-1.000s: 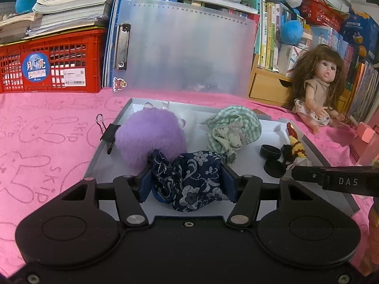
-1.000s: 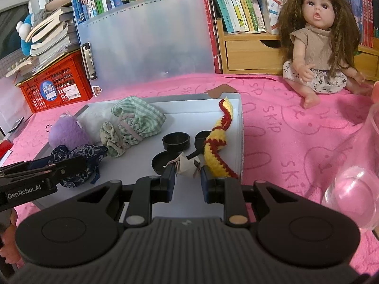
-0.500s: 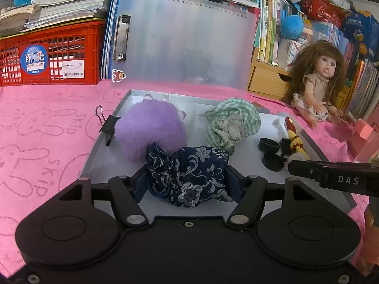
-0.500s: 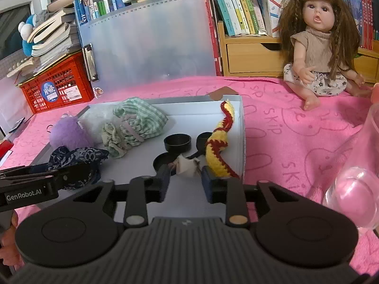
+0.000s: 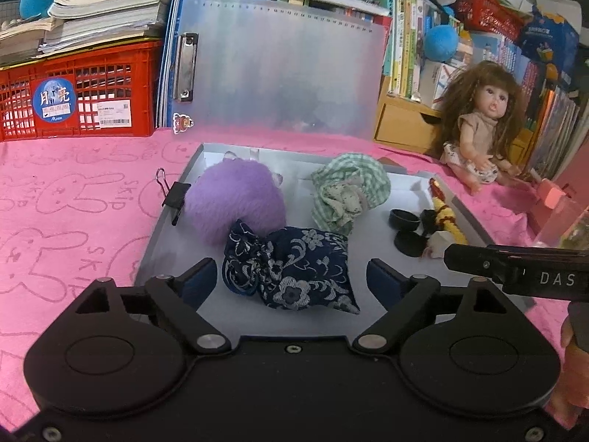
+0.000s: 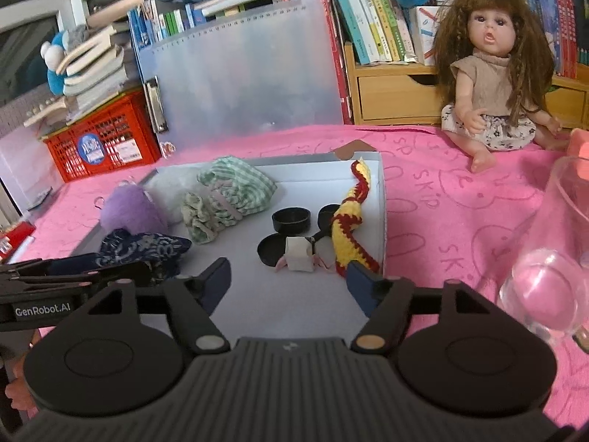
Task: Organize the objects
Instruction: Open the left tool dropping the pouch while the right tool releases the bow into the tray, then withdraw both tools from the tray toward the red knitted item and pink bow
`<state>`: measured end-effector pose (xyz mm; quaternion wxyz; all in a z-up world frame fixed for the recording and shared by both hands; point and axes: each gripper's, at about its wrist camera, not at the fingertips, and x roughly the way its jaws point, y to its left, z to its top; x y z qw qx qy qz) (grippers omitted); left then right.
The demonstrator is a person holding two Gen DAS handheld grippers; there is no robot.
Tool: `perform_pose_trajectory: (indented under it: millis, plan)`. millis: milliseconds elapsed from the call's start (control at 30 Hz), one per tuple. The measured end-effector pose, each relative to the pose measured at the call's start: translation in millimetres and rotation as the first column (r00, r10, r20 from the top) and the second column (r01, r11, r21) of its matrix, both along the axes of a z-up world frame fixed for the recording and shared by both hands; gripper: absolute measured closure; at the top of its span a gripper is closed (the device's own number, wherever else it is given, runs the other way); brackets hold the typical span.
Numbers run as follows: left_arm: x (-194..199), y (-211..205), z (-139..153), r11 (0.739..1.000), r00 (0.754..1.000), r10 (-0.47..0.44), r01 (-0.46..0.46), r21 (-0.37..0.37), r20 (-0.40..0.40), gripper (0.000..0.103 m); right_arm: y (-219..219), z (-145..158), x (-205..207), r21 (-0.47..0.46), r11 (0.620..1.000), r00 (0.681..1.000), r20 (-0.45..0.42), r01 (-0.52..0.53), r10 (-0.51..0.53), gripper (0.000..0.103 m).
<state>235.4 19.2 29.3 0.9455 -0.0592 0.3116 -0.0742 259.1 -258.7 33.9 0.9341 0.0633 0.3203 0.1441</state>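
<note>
Two grippers hang over the near edge of a shallow grey tray (image 5: 162, 235). Both have just been opening. The left gripper (image 5: 291, 281) stands wide, with one navy floral pouch (image 5: 291, 269) lying loose between its fingers, touching neither. The right gripper (image 6: 289, 280) is spread too, one small white folded-paper figure (image 6: 300, 254) just beyond its tips, untouched. Farther in lie three black caps (image 6: 291, 220), one crocheted yellow-and-red snake (image 6: 348, 228), one green checked pouch (image 5: 348, 191) and one purple pompom (image 5: 235, 206). One doll (image 6: 493, 73) sits beyond on the pink cloth (image 5: 73, 199).
</note>
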Motion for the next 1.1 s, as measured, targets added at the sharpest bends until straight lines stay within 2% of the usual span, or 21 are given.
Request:
perform_pose_trajectory:
  millis: [133,600,1100]
  plan:
    - [-10,0,7,1.000,1.000,-0.021,0.021,-0.006,0.008,0.013,-6,7,-10,0.026,1.000,1.000,0.026,0.005,-0.006,0.015]
    - [-59,2,27,0.996,0.994,-0.084,0.086,-0.033,0.070,0.012,-17,17,-43,0.129,0.991,0.998,0.055,-0.023,0.016,0.011]
    - [-106,10,23,0.994,0.990,-0.108,0.110,-0.018,0.089,0.009,-3,18,-88,0.040,0.993,0.986,0.127,-0.115,0.109,0.001]
